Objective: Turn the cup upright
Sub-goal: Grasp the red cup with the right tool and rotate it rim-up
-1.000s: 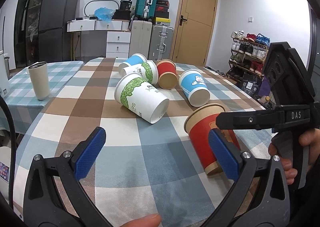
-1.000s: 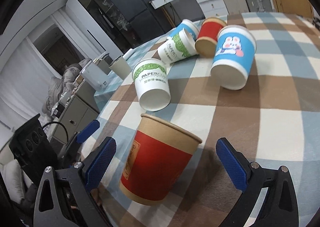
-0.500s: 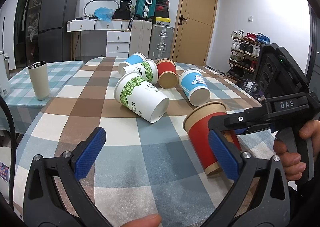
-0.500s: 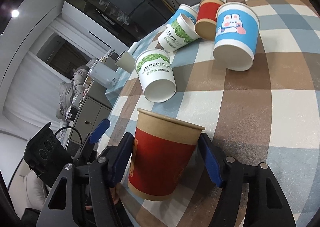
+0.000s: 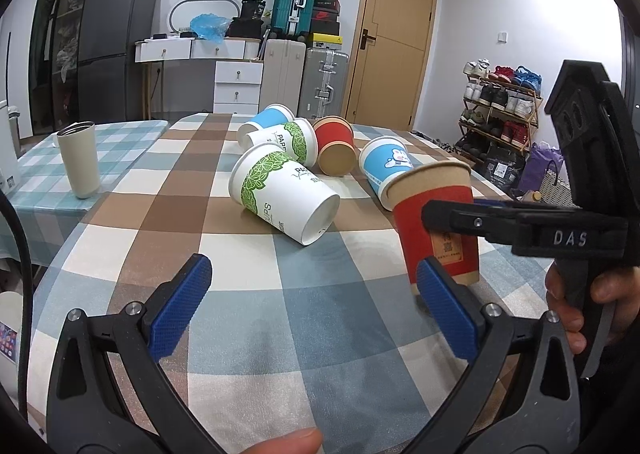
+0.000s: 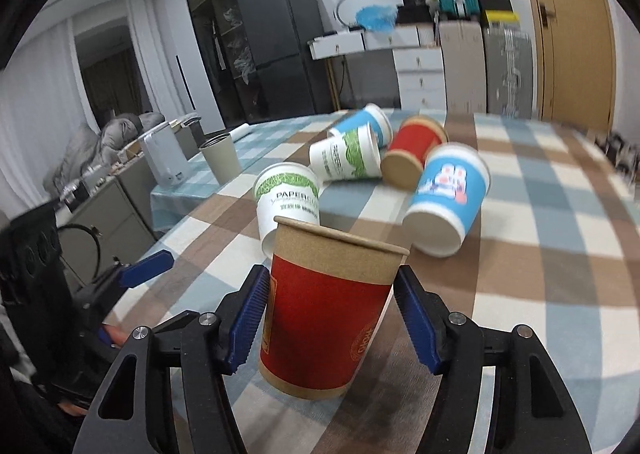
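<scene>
A red paper cup with a brown rim [image 6: 326, 310] stands nearly upright, mouth up, between the blue pads of my right gripper [image 6: 332, 318], which is shut on it. In the left wrist view the same red cup [image 5: 436, 221] is at the right, held by the right gripper [image 5: 448, 213] just above the checked tablecloth. My left gripper [image 5: 312, 306] is open and empty, low over the table's near part, left of the cup.
Several paper cups lie on their sides mid-table: a green-leaf cup [image 5: 284, 197], a second green-leaf cup [image 5: 288, 137], a blue cup [image 5: 384, 165], a red cup [image 5: 334, 149], a far blue cup [image 5: 262, 119]. A beige tumbler [image 5: 78, 159] stands on the side table at left.
My right gripper closed on the red cup, then tilted it from leaning to nearly upright and raised it a little. The left gripper stayed put.
</scene>
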Motion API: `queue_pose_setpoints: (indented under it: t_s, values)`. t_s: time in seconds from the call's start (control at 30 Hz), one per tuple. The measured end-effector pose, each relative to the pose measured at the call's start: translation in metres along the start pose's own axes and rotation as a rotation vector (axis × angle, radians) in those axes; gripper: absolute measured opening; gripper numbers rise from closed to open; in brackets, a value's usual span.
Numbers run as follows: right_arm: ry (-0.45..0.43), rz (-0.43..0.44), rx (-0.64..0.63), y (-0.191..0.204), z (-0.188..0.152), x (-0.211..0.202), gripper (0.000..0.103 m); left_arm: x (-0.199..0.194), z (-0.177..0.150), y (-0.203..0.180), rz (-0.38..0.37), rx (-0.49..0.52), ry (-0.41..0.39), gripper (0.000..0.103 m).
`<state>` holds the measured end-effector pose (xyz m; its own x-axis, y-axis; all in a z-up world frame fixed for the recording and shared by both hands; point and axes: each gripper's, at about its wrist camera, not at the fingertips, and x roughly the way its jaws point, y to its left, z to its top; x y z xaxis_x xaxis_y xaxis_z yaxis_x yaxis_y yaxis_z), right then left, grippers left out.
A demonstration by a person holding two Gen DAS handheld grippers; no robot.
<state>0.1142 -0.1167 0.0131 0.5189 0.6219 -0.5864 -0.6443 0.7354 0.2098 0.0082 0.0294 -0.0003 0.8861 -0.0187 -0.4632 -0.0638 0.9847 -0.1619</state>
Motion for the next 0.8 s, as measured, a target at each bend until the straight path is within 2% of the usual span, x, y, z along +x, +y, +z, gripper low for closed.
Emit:
queue_pose_setpoints:
  t_s: [0.13, 0.3, 0.4, 0.57, 0.8]
  values:
    - [-0.036, -0.056, -0.052, 0.007, 0.002, 0.005, 0.065, 0.001, -0.001, 0.001, 0.002, 0.001, -0.001, 0.102]
    - [-0.037, -0.096, -0.07, 0.009, 0.005, 0.015, 0.065, 0.0, 0.0, 0.0, 0.001, 0.0, 0.0, 0.102]
    - [-0.006, -0.102, -0.077, 0.011, 0.003, 0.022, 0.065, 0.0, 0.0, 0.0, 0.001, 0.001, -0.001, 0.102]
    - [-0.001, -0.101, -0.092, 0.013, 0.003, 0.02, 0.065, 0.0, 0.0, 0.0, 0.001, 0.001, 0.0, 0.102]
    - [0.024, -0.059, -0.1, 0.015, -0.004, 0.01, 0.063, 0.0, 0.0, 0.0, 0.001, 0.0, -0.001, 0.102]
